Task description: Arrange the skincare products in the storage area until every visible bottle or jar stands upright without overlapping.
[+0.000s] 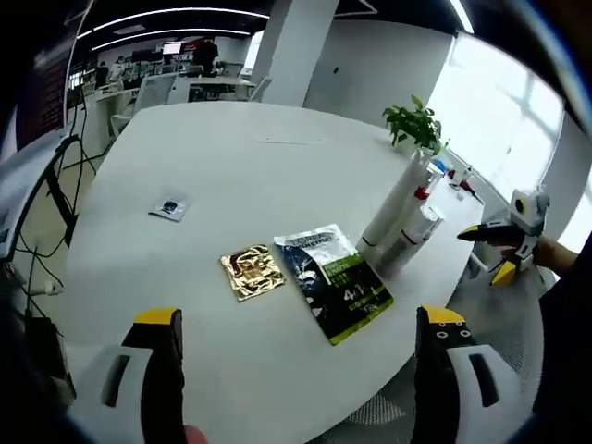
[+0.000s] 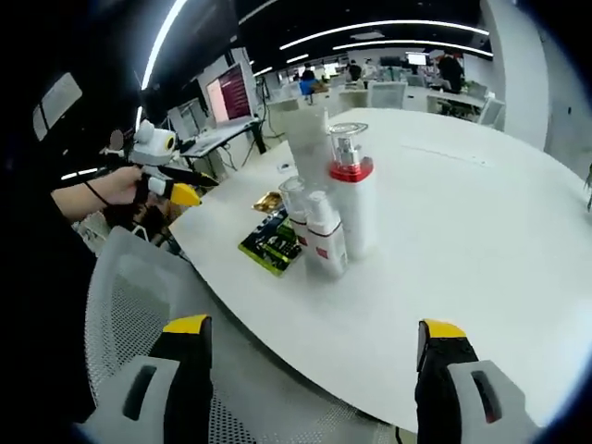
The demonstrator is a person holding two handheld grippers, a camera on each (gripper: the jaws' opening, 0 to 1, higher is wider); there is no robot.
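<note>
While the bottles (image 2: pixel 328 208) stand bunched together near the table's edge, neither gripper is on them yet, so this reads as the approach, before any grasp. In the right gripper view the red-collared pump bottle (image 2: pixel 351 190) stands upright with a shorter white bottle (image 2: pixel 324 236) just beside it and a tall white tube (image 2: pixel 305 143) behind; they crowd so closely that I cannot tell which are touching. Flat beside them lie the dark green sachet (image 1: pixel 335 280) and the gold foil sachet (image 1: pixel 252 270), with a small packet (image 1: pixel 170 208) well apart across the white table (image 1: pixel 231 166). A potted plant (image 1: pixel 414 122) sits at the far edge. The right gripper (image 2: pixel 310 370) hangs off the table over a mesh chair (image 2: pixel 129 277), jaws spread wide, nothing between them. The left gripper (image 1: pixel 301 361) hovers over the near rim, also spread and empty. Next, I'd judge, one gripper needs to close in on a single bottle and draw it clear of its neighbours without toppling them.
</note>
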